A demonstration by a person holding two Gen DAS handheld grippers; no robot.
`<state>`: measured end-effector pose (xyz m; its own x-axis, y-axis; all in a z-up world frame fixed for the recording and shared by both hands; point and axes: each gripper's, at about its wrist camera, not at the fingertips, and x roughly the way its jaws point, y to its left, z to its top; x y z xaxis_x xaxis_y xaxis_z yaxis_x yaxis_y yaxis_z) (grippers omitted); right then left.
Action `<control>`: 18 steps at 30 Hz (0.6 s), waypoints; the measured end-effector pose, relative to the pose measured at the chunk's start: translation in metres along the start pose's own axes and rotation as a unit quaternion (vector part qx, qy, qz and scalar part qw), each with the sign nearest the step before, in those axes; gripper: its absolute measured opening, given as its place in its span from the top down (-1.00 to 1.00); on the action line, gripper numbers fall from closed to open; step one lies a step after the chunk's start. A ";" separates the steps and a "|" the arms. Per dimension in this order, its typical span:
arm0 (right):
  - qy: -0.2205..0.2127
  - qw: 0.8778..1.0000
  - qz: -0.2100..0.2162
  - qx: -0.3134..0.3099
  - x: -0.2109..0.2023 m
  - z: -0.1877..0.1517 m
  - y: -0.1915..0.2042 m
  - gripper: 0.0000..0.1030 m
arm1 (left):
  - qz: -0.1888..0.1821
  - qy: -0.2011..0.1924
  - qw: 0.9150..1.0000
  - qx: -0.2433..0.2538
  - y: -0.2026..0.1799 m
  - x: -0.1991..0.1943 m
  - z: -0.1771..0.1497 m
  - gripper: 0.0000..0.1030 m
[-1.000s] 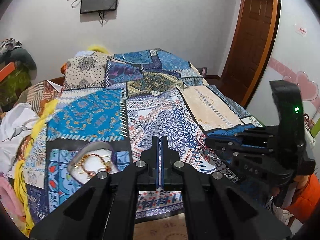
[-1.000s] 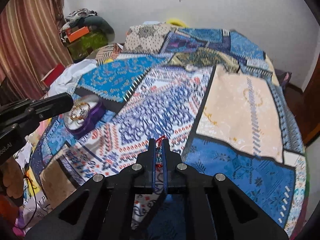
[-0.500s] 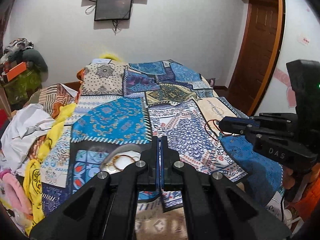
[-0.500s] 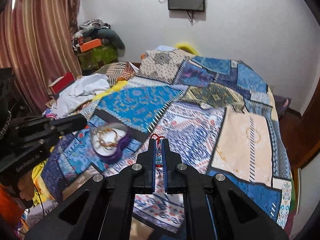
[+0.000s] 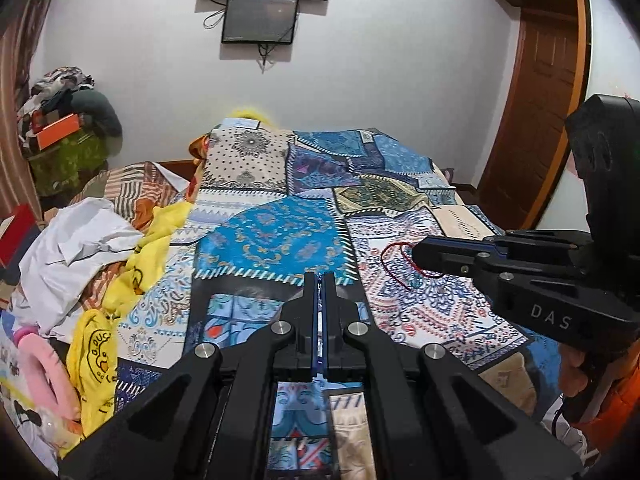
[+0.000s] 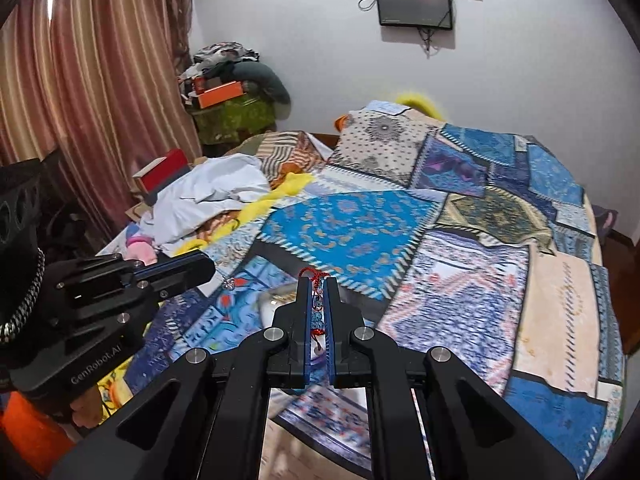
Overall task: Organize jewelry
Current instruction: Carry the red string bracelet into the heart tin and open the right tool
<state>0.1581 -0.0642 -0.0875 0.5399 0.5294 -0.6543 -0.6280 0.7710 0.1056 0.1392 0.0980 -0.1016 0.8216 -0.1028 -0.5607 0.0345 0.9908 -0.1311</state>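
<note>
The left gripper (image 5: pixel 320 276) has its jaws pressed together; from its own camera nothing thick shows between the pads, though in the right wrist view a small silver charm (image 6: pixel 229 281) dangles just below its tip (image 6: pixel 200 268), and whether a fine chain is pinched there is too small to tell. The right gripper (image 6: pixel 317 286) is clamped on a red cord (image 6: pixel 316 276), a thin string with a knotted loop poking out above the pads and a beaded or patterned stretch running down between them. In the left wrist view that cord (image 5: pixel 394 262) hangs as a loose red loop from the right gripper's tip (image 5: pixel 418 254), above the quilt (image 5: pixel 276 240) and right of the left gripper. Both grippers are held above the near part of a bed covered by the patchwork quilt in blues, creams and reds. Just beyond the right gripper's pads a pale round dish (image 6: pixel 276 300) sits on the quilt, mostly hidden by the fingers; its contents cannot be made out. On the left side of the bed lie a heap of white cloth (image 5: pixel 76 248), a yellow garment (image 5: pixel 132 276) and something pink (image 5: pixel 44 364). On the far wall hang two dark screens (image 5: pixel 260 20); a wooden door (image 5: pixel 540 100) stands at far right and a striped curtain (image 6: pixel 92 80) at left.
</note>
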 end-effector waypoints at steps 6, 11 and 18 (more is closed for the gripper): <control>0.009 1.000 0.008 -0.009 0.021 0.007 0.017 0.90 | -0.003 0.010 1.000 -0.020 0.019 0.012 -0.007 1.00; 0.025 1.000 0.008 -0.014 0.042 0.010 0.022 0.90 | -0.013 0.024 0.999 -0.027 0.024 0.028 -0.012 1.00; 0.055 0.998 0.006 0.002 0.069 0.006 0.012 0.90 | -0.034 0.043 0.998 -0.027 0.024 0.053 -0.017 1.00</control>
<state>0.1914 -0.0166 -0.1271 0.4674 0.4964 -0.7315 -0.6312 0.7667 0.1169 0.1740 0.1151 -0.1487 0.7660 -0.1787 -0.6175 0.0557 0.9754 -0.2132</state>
